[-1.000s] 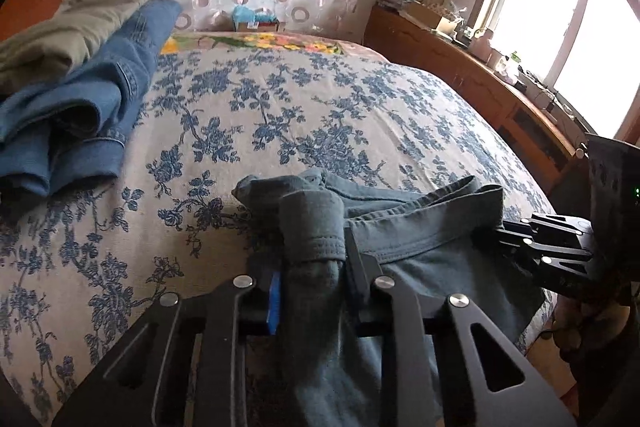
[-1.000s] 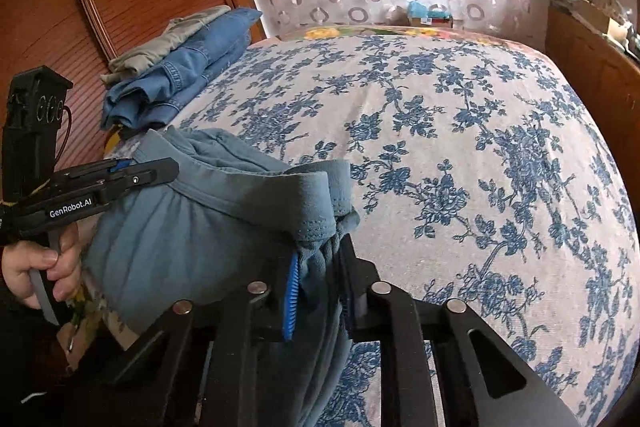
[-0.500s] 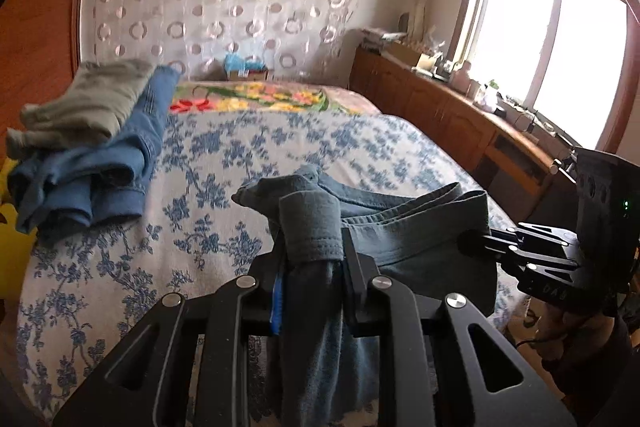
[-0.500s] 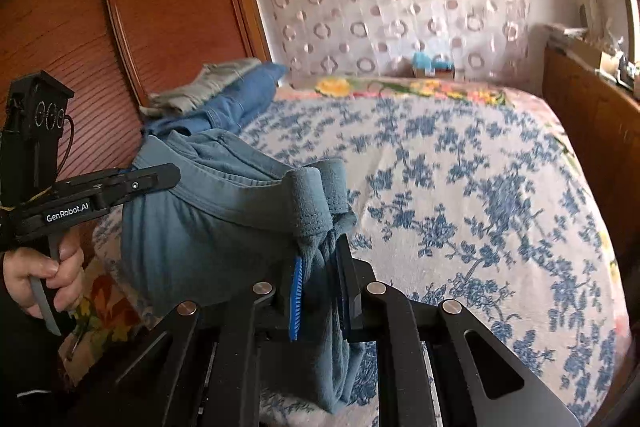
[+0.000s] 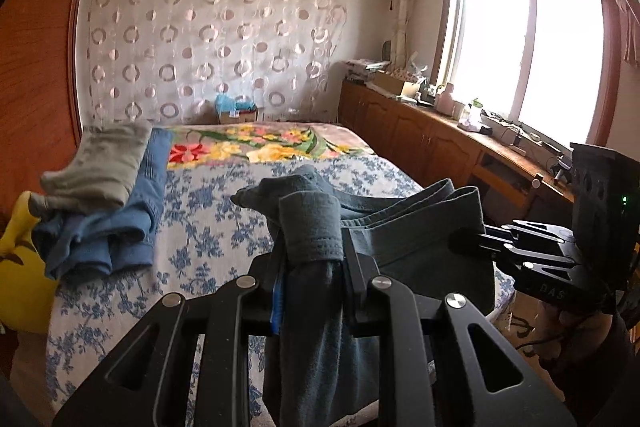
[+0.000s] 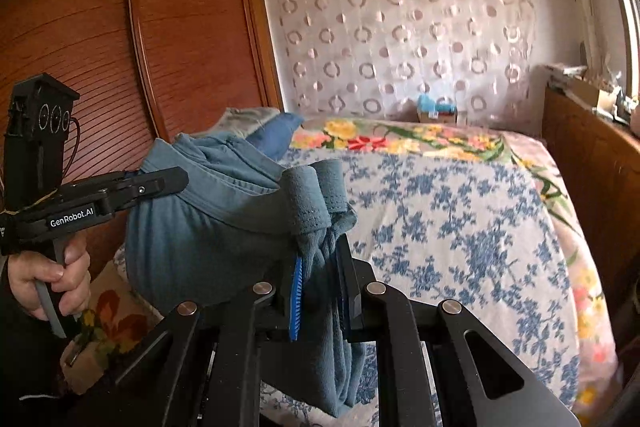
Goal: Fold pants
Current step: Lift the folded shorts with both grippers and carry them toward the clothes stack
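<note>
Grey-blue pants (image 5: 416, 239) hang by the waistband in the air over the near edge of the bed. My left gripper (image 5: 314, 255) is shut on one end of the waistband, with cloth bunched between its pads. My right gripper (image 6: 320, 267) is shut on the other end of the pants (image 6: 208, 223). In the left wrist view the right gripper (image 5: 468, 241) shows at the right, pinching the band. In the right wrist view the left gripper (image 6: 176, 179) shows at the left, held by a hand (image 6: 48, 275). The legs drop below both views.
The bed (image 6: 460, 211) has a blue-flowered cover and a bright floral blanket at its head. Folded jeans (image 5: 120, 223) with a grey garment (image 5: 100, 171) on top lie at its left side. A wooden wardrobe (image 6: 120, 47) stands left, a cluttered wooden counter (image 5: 460, 131) under the window right.
Both grippers have risen and tilted up, lifting the pants off the bedcover. More of the wall, window and wardrobe now shows. The grips on the waistband are unchanged.
</note>
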### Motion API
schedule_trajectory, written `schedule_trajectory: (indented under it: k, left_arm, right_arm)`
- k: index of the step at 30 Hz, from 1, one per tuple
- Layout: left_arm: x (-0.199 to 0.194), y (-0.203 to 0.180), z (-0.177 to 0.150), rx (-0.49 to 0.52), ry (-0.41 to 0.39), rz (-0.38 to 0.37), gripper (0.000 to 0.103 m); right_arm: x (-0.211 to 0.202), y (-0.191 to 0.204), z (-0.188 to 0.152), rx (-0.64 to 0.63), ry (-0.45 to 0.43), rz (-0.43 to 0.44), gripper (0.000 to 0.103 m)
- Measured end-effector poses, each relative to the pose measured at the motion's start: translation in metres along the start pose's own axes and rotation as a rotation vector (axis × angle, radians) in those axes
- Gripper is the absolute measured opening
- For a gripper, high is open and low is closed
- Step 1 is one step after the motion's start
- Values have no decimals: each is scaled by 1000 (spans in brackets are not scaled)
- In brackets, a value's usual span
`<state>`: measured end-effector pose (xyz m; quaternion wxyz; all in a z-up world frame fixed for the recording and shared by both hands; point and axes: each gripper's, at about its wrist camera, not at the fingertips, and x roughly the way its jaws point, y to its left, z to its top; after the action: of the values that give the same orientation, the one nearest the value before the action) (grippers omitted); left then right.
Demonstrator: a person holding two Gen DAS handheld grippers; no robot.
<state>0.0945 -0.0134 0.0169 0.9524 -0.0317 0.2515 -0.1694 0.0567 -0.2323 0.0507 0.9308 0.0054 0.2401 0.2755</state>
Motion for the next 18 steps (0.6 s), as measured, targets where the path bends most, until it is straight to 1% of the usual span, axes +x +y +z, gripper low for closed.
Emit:
schedule_trajectory:
  k: [8,14,18]
  left_arm:
    - [-7,-2,7,15,-28,2,23]
    - [-9,1,11,22,-36,11,23]
    - [-9,8,16,29,-40,25,23]
  right_arm:
    - [-5,1,9,-35,-32,-1,14]
    - [4,0,17,-61,-38,3,14]
    - [20,-2,26,-69,-40,18,14]
